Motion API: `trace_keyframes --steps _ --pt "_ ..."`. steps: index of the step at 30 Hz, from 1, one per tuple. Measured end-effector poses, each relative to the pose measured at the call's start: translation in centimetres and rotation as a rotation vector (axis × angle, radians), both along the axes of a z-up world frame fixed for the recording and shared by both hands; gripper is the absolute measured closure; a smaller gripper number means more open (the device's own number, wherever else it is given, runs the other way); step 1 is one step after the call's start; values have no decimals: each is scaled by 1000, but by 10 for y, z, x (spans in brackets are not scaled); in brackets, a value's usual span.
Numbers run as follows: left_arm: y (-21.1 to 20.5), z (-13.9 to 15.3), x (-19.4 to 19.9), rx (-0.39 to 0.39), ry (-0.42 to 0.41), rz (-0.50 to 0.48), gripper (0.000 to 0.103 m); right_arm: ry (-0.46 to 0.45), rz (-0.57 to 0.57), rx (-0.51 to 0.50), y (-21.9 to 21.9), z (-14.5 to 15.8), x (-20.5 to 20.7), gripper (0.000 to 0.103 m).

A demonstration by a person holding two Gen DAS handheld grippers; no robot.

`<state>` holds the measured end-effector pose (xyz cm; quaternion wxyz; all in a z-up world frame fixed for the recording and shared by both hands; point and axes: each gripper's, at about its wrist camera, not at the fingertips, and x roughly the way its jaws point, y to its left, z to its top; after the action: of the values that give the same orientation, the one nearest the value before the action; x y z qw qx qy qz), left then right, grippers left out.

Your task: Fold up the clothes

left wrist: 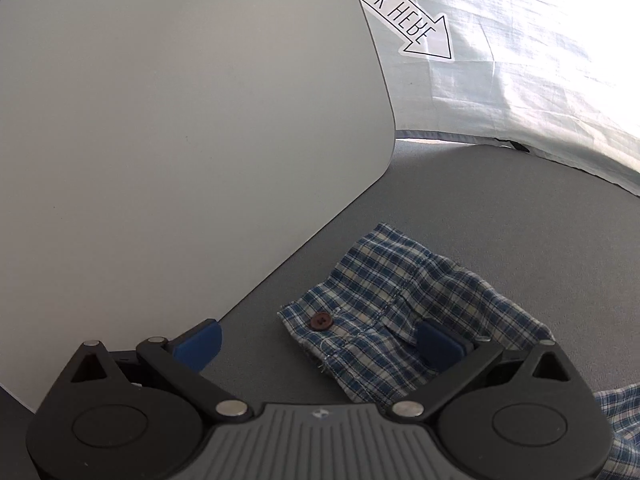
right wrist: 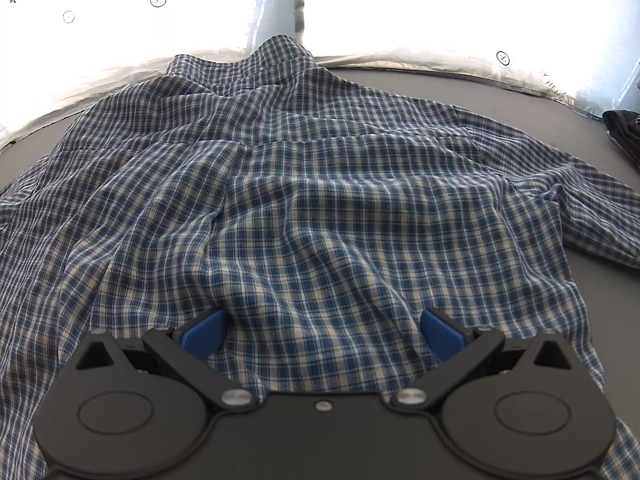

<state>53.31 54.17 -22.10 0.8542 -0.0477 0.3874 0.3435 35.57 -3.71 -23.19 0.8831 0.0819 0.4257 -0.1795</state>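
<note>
A blue and cream plaid shirt [right wrist: 304, 184] lies spread and wrinkled on the grey table, collar at the far side. In the left wrist view one sleeve cuff [left wrist: 384, 304] with a brown button [left wrist: 319, 321] rests flat on the table. My left gripper [left wrist: 318, 338] is open just above that cuff, its right finger over the fabric and its left finger over bare table. My right gripper [right wrist: 322, 330] is open over the near hem of the shirt, blue pads [right wrist: 440, 334] spread wide with loose cloth between them.
A white panel [left wrist: 180, 140] stands on the left beside the cuff. A pale cloth backdrop [left wrist: 520, 60] with a "look here" arrow hangs behind the grey table [left wrist: 500, 208]. A dark folded garment [right wrist: 624, 132] sits at the far right edge.
</note>
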Motion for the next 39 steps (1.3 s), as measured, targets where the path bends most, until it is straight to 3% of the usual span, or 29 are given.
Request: trace_keyframes --steps 1,3,5,7,8,15,19,21,24,27,29,31,33,35,37,39 --pt "1 -1 0 -27 -18 7 5 -3 -2 -1 0 0 0 0" --pt "-2 0 -2 -37 -48 0 24 -9 -6 -3 0 -1 0 0" --pt "-6 1 -3 -40 -76 -12 61 -12 -7 -4 0 -1 1 0" --pt "-12 3 -4 -26 -90 -24 89 -12 -5 -3 0 -1 1 0" --pt "-15 6 -6 -11 -92 -19 90 -13 -5 -3 0 -1 1 0" --pt "-19 52 -57 12 -159 94 91 -19 1 -3 2 -1 0 0" --pt "-18 66 -98 -55 -181 180 91 -27 2 -5 1 -1 -1 0" --pt "-14 61 -114 -99 -154 236 88 -30 3 -5 1 -1 -2 0" --pt "-4 35 -127 -160 -67 281 78 -32 6 -5 0 -1 -2 0" --pt "-1 28 -138 -184 -59 285 70 -24 0 0 -2 -1 1 0" --pt "-4 33 -143 -146 -46 312 46 3 -16 11 -2 1 6 0" --pt "-8 39 -148 -118 -40 338 36 30 -28 22 -4 3 10 0" --pt "-12 45 -153 -124 -51 353 36 55 -30 34 -5 5 14 0" --pt "-20 51 -157 -152 -66 349 35 73 -11 47 -9 6 16 0" --pt "-38 56 -153 -192 -73 267 35 83 18 57 -14 8 18 1" --pt "-60 60 -144 -227 -70 160 35 60 29 69 -20 12 18 14"
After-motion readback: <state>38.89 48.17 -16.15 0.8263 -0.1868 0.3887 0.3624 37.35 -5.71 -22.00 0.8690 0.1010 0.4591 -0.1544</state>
